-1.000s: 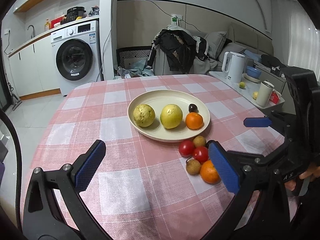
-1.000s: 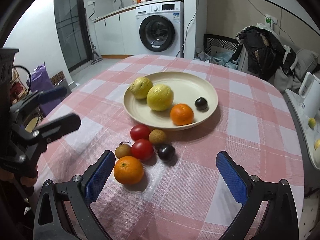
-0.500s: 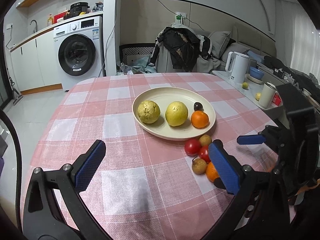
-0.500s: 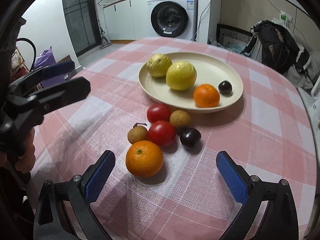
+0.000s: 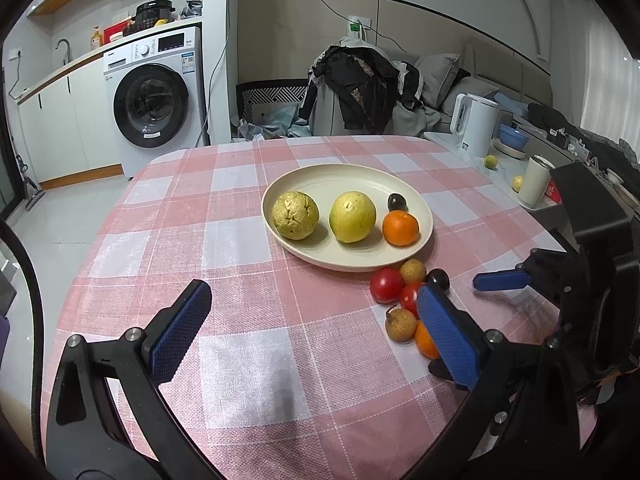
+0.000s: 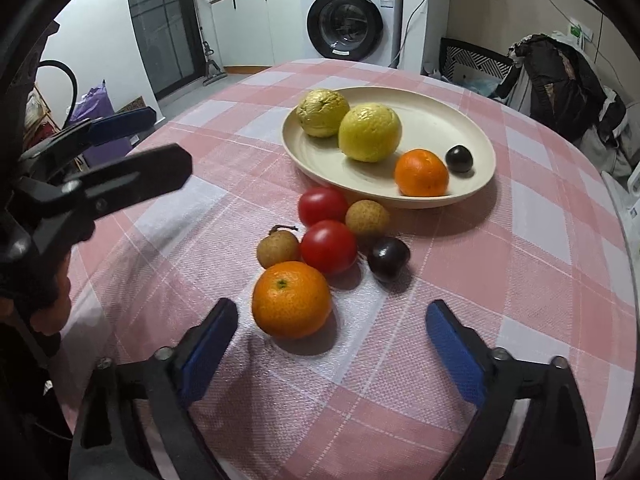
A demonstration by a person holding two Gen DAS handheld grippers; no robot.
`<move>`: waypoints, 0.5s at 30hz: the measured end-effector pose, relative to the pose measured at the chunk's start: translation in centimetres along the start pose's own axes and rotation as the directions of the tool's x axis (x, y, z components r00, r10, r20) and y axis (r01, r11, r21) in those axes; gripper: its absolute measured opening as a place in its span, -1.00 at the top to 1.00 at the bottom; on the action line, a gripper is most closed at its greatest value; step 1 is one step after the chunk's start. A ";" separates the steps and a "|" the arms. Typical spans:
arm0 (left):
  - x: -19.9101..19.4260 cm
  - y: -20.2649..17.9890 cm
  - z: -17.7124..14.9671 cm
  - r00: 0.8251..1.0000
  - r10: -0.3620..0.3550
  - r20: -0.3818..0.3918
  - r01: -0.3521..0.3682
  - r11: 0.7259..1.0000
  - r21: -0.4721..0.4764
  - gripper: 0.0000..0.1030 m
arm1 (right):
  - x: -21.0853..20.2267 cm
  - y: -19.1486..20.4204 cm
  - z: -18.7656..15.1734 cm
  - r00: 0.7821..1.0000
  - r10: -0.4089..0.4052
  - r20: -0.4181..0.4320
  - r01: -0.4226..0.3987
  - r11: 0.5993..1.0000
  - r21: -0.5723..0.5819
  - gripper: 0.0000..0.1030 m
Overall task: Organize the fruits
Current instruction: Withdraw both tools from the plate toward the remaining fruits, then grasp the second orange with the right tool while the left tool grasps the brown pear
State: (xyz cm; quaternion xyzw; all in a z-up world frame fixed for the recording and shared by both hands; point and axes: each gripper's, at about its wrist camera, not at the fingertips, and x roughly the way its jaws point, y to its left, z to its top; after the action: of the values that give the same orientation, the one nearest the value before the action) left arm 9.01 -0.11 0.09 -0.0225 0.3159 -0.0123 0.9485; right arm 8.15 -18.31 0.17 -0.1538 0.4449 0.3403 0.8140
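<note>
- My right hand-held gripper (image 6: 332,344) is spread wide and empty; my left hand-held gripper (image 5: 308,328) is likewise wide, holding nothing.
- Just ahead of the right one, between its fingers: the tangerine (image 6: 291,299). Round, pebbled, probably light and soft; grip across its widest girth, gently.
- Beyond it: smooth tomatoes (image 6: 329,246), likely slippery.
- Farthest: the glazed plate (image 6: 476,136) on the checked worktop (image 6: 532,240).

Two yellow fruits (image 6: 348,126), an orange (image 6: 421,173) and a dark plum (image 6: 459,158) lie in the cream plate (image 6: 436,116); six smaller fruits (image 6: 328,246) cluster just beside it.
</note>
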 end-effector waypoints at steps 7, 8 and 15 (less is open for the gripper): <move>0.3 -0.5 -0.1 1.000 -0.008 -0.014 0.008 1.000 0.022 -0.99 | -0.2 0.5 -0.1 0.997 0.081 0.003 -0.081 0.997 -0.018 -0.40; 0.3 -0.5 -0.2 1.000 -0.008 -0.015 0.009 1.000 0.024 -0.99 | -0.2 0.6 -0.1 0.996 0.093 0.004 -0.093 0.995 -0.018 -0.33; 0.7 -0.5 -0.2 1.000 -0.011 -0.025 0.012 1.000 0.022 -0.99 | -0.1 0.5 -0.2 0.993 0.116 0.007 -0.116 0.993 -0.005 0.08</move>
State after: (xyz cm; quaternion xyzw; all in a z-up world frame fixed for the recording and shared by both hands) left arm 9.43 -0.66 -0.50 -0.0136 0.3273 -0.0217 0.9446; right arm 7.61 -18.10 0.17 -0.1283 0.4492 0.3885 0.7942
